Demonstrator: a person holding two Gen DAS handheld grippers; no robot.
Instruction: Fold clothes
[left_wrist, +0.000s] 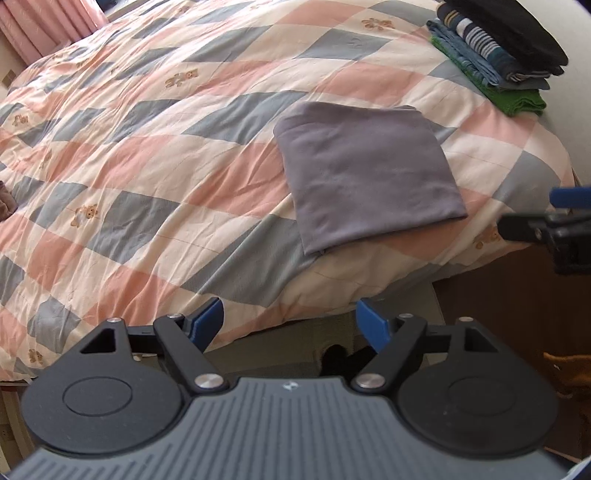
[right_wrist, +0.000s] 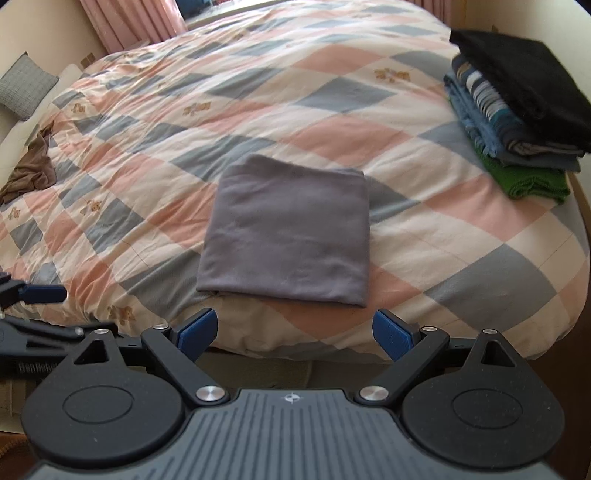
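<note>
Near the bed's front edge lies the folded grey garment (right_wrist: 286, 230), soft, light and floppy. I would grip both near corners; left gripper (left_wrist: 291, 325) and right gripper (right_wrist: 295, 334) hover wide, empty.

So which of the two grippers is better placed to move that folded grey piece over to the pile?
Probably the right gripper: the folded grey garment lies straight ahead of its open jaws, and the pile of folded clothes sits on its side. The left gripper, also open, sees the garment off to its right.
</note>
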